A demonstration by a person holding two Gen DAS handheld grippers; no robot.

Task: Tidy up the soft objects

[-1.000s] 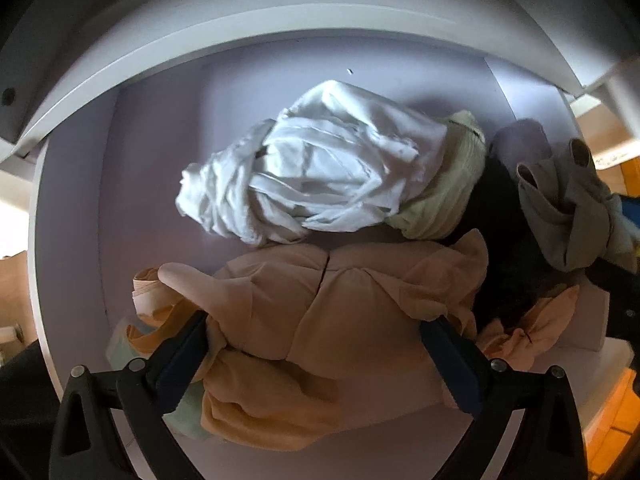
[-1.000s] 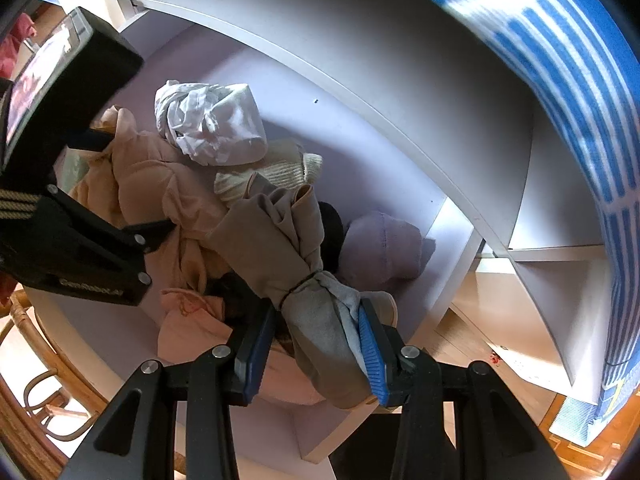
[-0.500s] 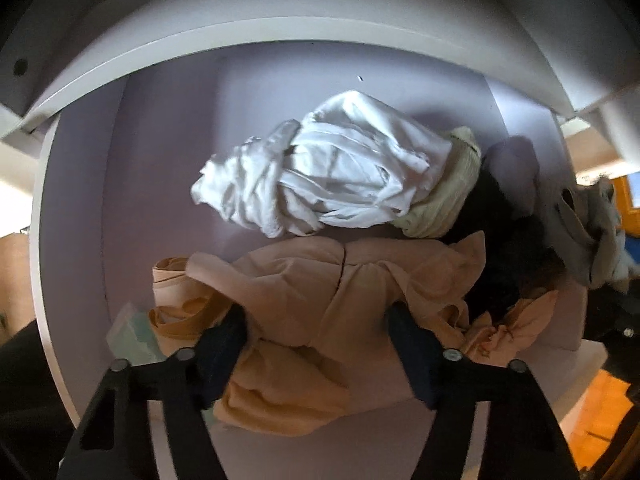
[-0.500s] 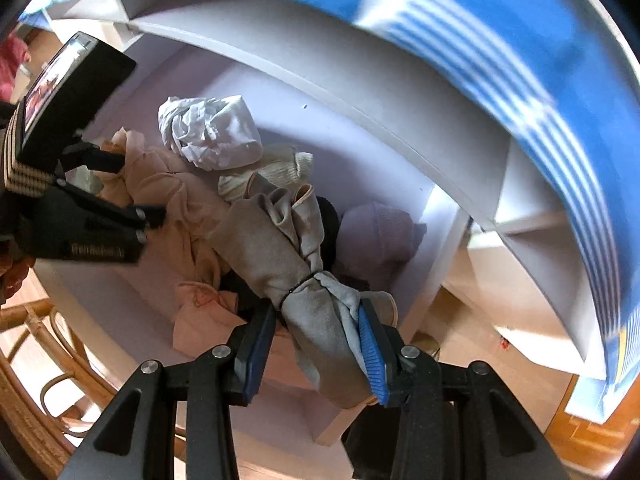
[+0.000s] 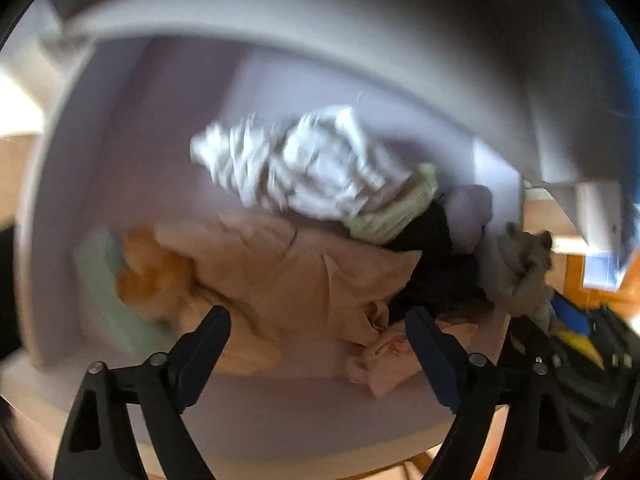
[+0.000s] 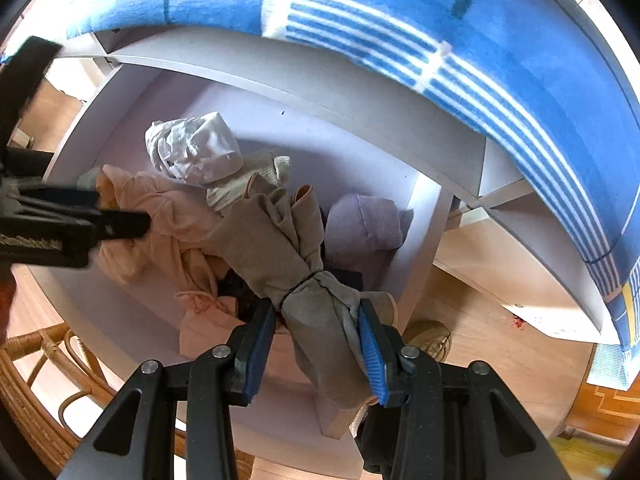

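Above white shelf compartment [image 6: 360, 152], both grippers point steeply down. Right gripper [image 6: 316, 344] clamps grey-brown tied garment [image 6: 280, 248]. Left gripper [image 5: 320, 344] jaws apart, just reopening, empty, over peach garment [image 5: 280, 264].

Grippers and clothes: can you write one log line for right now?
right gripper: shut on grey-brown bundle | left gripper: jaws just opening, holds nothing, above peach garment | white bundle: on shelf
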